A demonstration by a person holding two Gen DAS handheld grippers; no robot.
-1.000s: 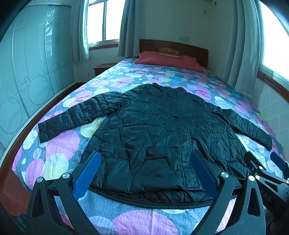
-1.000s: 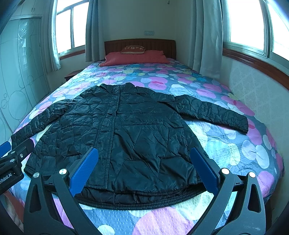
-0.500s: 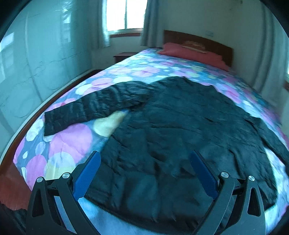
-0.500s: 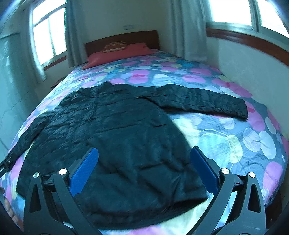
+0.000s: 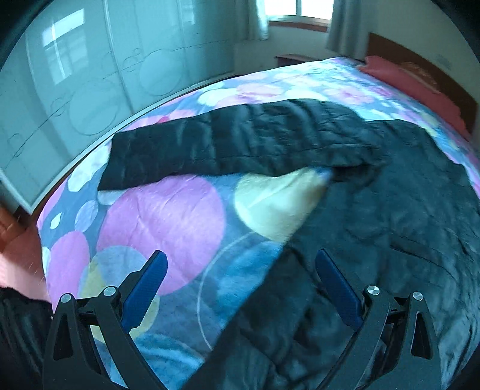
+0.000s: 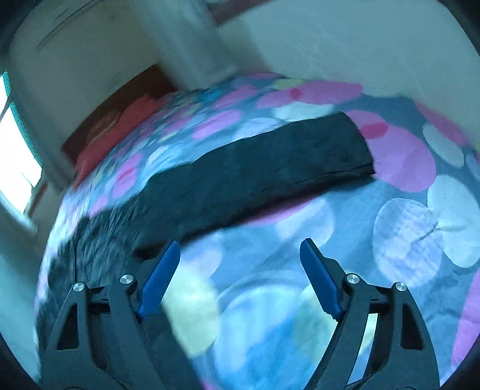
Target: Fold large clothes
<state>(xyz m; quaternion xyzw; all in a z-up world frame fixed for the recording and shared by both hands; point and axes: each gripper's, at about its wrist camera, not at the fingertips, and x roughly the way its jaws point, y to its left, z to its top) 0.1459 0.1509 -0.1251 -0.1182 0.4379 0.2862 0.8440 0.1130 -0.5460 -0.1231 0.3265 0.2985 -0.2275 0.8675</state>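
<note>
A black quilted jacket [image 5: 390,210] lies spread flat on a bed w/ a circle-print bedspread [image 5: 168,222] in pink, blue and pale yellow, seen from two handheld grippers angled down at it. Landmark: the jacket.

Left wrist view: the left gripper [image 5: 240,270] hangs over the jacket's side edge, blue pads [image 5: 144,288] set wide apart, nothing clamped. One pad is over bare bedspread just beside the jacket, the other over the dark fabric of the body; whether either touches cloth can't be told. The jacket's sleeve [image 5: 228,144] on that side stretches out flat away from the body, cuff end toward a frosted-glass wardrobe [image 5: 90,75] w/ circle pattern, beyond the bed edge. Past the jacket's collar end, a red pillow [image 5: 417,84] rests vs. a dark wood headboard [image 5: 420,60]. A window [image 5: 300,9] and curtains sit behind the headboard side.

Right wrist view, heavily blurred: the right gripper [image 6: 240,255] is over bare bedspread [image 6: 270,300] just beside the jacket's other sleeve [image 6: 270,174], which runs straight out from the body [image 6: 90,240] w/ its cuff toward the wall side. Its jaws have just been closing in somewhat yet stand well apart, w/ only bedspread seen between them, no fabric gripped. Its left-hand pad [image 6: 159,279] sits near the spot where sleeve meets body. Red pillow [image 6: 120,126] and headboard show beyond the jacket; a bright window [image 6: 15,168] at frame edge.
</note>
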